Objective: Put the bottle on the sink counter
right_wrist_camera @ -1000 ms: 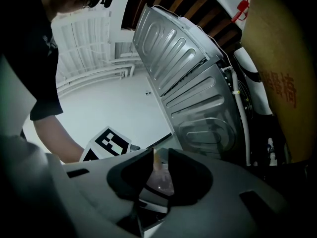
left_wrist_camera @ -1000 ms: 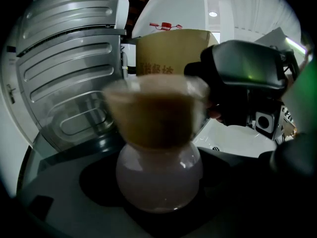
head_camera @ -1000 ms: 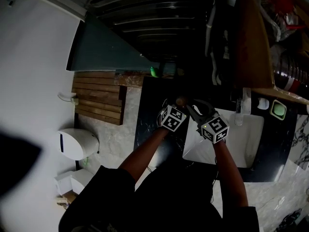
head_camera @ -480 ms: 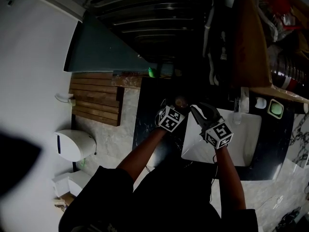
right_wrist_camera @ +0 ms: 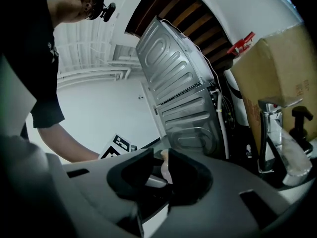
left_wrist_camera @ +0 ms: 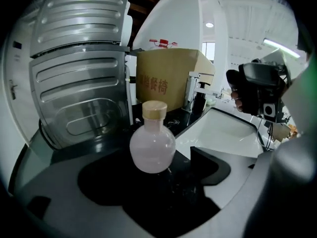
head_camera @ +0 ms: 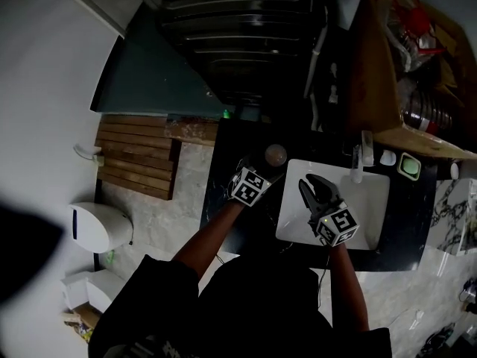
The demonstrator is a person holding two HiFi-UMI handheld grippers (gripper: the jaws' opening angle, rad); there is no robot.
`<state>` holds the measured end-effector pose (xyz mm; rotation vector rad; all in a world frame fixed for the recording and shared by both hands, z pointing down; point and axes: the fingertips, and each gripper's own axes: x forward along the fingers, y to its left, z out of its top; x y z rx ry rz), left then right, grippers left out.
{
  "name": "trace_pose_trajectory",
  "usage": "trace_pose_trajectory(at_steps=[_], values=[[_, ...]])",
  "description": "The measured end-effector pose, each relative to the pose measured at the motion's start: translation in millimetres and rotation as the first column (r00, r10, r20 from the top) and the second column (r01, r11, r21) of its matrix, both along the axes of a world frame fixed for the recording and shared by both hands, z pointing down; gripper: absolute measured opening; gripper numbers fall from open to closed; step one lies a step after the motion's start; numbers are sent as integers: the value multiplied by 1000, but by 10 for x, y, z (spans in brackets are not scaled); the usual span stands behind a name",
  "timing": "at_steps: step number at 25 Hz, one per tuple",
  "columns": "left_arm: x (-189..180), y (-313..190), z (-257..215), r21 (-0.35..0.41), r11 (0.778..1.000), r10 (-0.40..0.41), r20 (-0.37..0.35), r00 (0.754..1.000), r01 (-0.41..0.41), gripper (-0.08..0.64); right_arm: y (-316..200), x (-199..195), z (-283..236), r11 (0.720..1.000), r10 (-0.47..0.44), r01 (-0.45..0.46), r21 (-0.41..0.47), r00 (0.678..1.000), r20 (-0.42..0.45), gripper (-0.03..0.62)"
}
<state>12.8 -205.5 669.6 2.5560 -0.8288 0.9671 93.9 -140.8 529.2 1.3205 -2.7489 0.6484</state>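
A round pale-pink bottle point(head_camera: 276, 155) with a wooden cap stands upright on the dark sink counter point(head_camera: 227, 162), left of the white sink point(head_camera: 373, 200). In the left gripper view the bottle point(left_wrist_camera: 152, 143) stands free just ahead of my left gripper point(left_wrist_camera: 158, 180), which is open and holds nothing. From above, the left gripper point(head_camera: 257, 174) sits a little short of the bottle. My right gripper point(head_camera: 314, 189) hangs over the sink, shut and empty. Through the right gripper point(right_wrist_camera: 159, 170) a sliver of the bottle point(right_wrist_camera: 164, 168) shows far behind the tips.
A faucet point(head_camera: 358, 159) rises at the sink's far edge, with a cardboard box point(head_camera: 373, 66) behind it. A ribbed metal appliance point(left_wrist_camera: 79, 93) stands behind the bottle. A small green dish point(head_camera: 408, 166) sits right of the faucet. A white bin point(head_camera: 100, 226) stands on the floor at left.
The left gripper has let go of the bottle and drawn back from it. The right gripper has moved away from the bottle to above the sink. The bottle stays standing on the counter.
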Motion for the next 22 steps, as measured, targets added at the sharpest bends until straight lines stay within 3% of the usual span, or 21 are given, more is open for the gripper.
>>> trace_pose_trajectory(at_steps=[5, 8, 10, 13, 15, 18, 20, 22], values=[[-160, 326, -443, 21, 995, -92, -128, 987, 95, 407, 455, -78, -52, 1000, 28, -29, -1, 994, -110, 82], [-232, 535, -765, 46, 990, -119, -205, 972, 131, 405, 716, -141, -87, 999, 43, -44, -6, 993, -112, 83], [-255, 715, -983, 22, 989, -132, -285, 949, 145, 405, 890, -170, -126, 998, 60, -62, -11, 993, -106, 83], [-267, 1067, -1433, -57, 989, -146, -443, 884, 135, 404, 1158, -219, -305, 995, 97, -97, 1, 990, -102, 83], [-273, 1236, -1789, -13, 993, -111, -493, 863, 120, 403, 1298, -251, -500, 994, 108, -105, 30, 989, -106, 83], [-346, 1491, -2215, 92, 988, -58, -520, 852, 124, 392, 1541, -257, -726, 989, 146, -141, 52, 983, -110, 81], [-415, 1659, -2407, 135, 983, -34, -530, 848, 123, 291, 1682, -262, -862, 982, 182, -174, 71, 974, -135, 81], [-481, 1770, -2505, 167, 977, -29, -523, 852, 136, 129, 1784, -285, -991, 976, 211, -199, 92, 966, -148, 81]])
